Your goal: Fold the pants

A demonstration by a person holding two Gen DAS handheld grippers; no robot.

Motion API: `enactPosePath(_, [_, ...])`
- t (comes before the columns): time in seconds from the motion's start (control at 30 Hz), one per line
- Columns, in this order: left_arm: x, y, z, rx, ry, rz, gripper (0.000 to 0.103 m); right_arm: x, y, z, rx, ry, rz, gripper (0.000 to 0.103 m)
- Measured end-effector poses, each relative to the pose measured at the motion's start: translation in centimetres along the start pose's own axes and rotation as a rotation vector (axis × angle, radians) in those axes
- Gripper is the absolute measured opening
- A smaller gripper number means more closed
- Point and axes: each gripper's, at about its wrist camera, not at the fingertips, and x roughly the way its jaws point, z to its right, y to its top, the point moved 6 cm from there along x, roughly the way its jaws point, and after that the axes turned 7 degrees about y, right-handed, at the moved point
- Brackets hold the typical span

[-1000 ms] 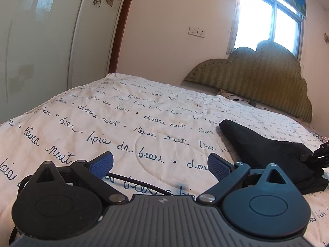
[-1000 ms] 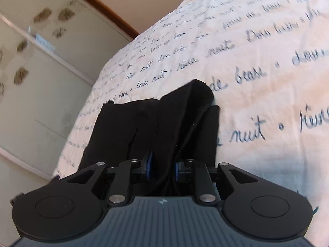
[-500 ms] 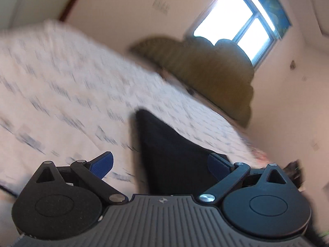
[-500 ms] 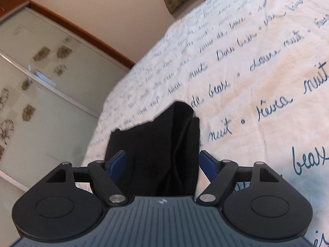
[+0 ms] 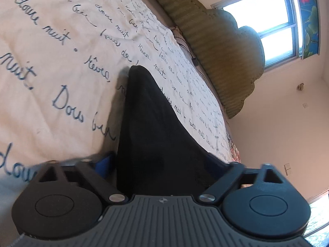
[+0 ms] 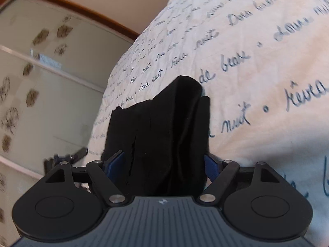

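Observation:
The black pants [image 5: 148, 123] lie as a folded bundle on the white bedspread [image 5: 51, 61] with blue script. In the left wrist view the bundle's near end sits between the jaws of my left gripper [image 5: 159, 161]. Those jaws are closing, with the blue pads beside the cloth. In the right wrist view the pants [image 6: 170, 123] fill the gap of my right gripper [image 6: 162, 162]. Its jaws are closing too, one pad on each side of the stacked layers. A dark piece of the other gripper [image 6: 68, 157] shows past the bundle's left side.
An olive padded headboard [image 5: 222, 51] and a bright window [image 5: 267, 20] stand beyond the bed. A small dark plug with a cable [image 5: 194, 60] lies near the headboard. Frosted wardrobe doors [image 6: 41, 82] run along the bed's far side. The bedspread [image 6: 257, 82] stretches bare to the right.
My left gripper swung across the bed and rolled, arriving at the pants with its jaws narrowing. My right gripper let go of its tight pinch, opened wide, then narrowed around the whole bundle.

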Motion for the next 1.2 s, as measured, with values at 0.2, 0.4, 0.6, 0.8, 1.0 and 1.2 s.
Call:
enactPosePath(0.2, [0.7, -0.8, 0.7, 0.091, 0.205, 0.033, 0.023, 0.4, 0.9, -3.1, -0.271, -0.094, -0.064, 0.027])
enactPosePath(0.4, [-1.2, -1.9, 3.0, 0.267, 0.273, 0.102, 0.021, 0.5, 1.4, -3.5, -0.319, -0.133, -0.104, 0.026])
enactPosePath(0.6, [0.3, -1.1, 1.0, 0.228, 0.245, 0.070, 0.031, -0.4, 0.3, 0.9, -0.021, 0.006, 0.005, 0.043])
enactPosePath(0.8, [-5.9, -1.9, 3.7, 0.424, 0.414, 0.350, 0.045, -6.4, -0.2, -1.2, -0.110, -0.173, 0.252, 0.069])
enactPosePath(1.0, [-4.1, -5.5, 8.9, 0.571, 0.374, 0.395, 0.057, -1.5, 0.3, -7.8, -0.298, -0.087, 0.264, 0.074])
enactPosePath(1.2, [1.6, -8.7, 8.1, 0.670, 0.467, 0.319, 0.058, 4.3, -0.7, -5.4, -0.297, -0.129, 0.193, 0.076])
